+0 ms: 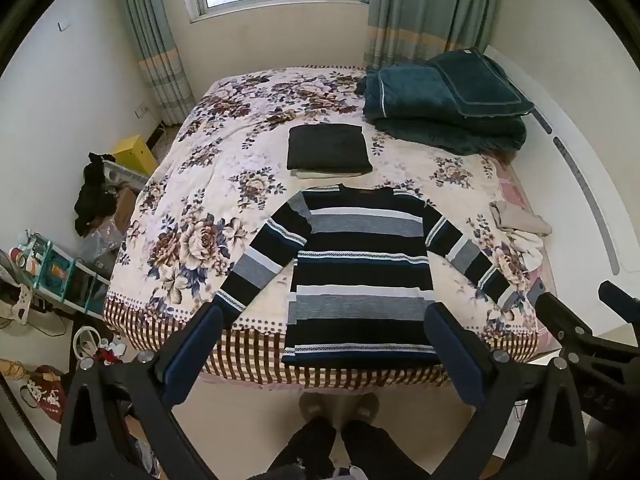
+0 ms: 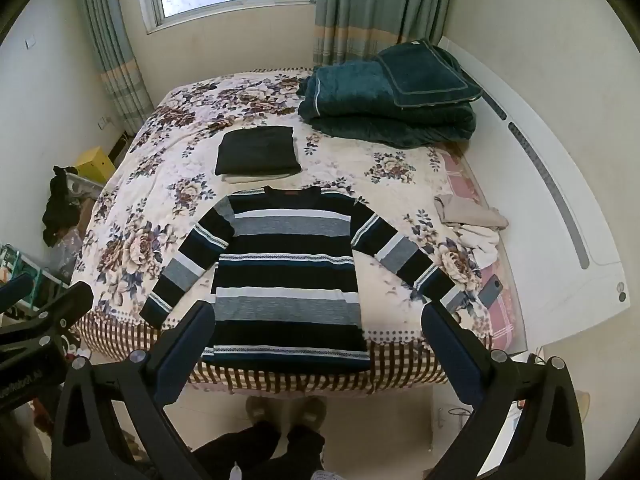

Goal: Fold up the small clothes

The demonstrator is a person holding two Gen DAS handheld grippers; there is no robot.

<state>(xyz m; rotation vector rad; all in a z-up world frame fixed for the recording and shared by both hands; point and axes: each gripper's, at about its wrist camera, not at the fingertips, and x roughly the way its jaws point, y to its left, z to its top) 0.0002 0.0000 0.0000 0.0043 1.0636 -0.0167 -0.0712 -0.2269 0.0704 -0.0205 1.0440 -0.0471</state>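
Note:
A striped long-sleeved sweater (image 1: 360,276) (image 2: 288,276) in navy, grey and white lies flat on the flowered bedspread (image 1: 208,184) (image 2: 160,184), sleeves spread out, hem at the near bed edge. A folded dark garment (image 1: 328,148) (image 2: 258,152) rests on a pale folded one just beyond the collar. My left gripper (image 1: 324,324) hovers open above the hem, nothing between its fingers. My right gripper (image 2: 318,322) is likewise open and empty over the hem. The right gripper (image 1: 576,308) shows at the right edge of the left wrist view.
A pile of teal blankets (image 1: 444,108) (image 2: 392,100) sits at the bed's far right. Beige and white clothes (image 1: 520,224) (image 2: 476,224) lie near the right edge, beside a phone (image 2: 490,290). Clutter and shelving (image 1: 60,272) crowd the floor left of the bed. A person's legs and slippers (image 1: 340,408) (image 2: 286,408) stand at the foot.

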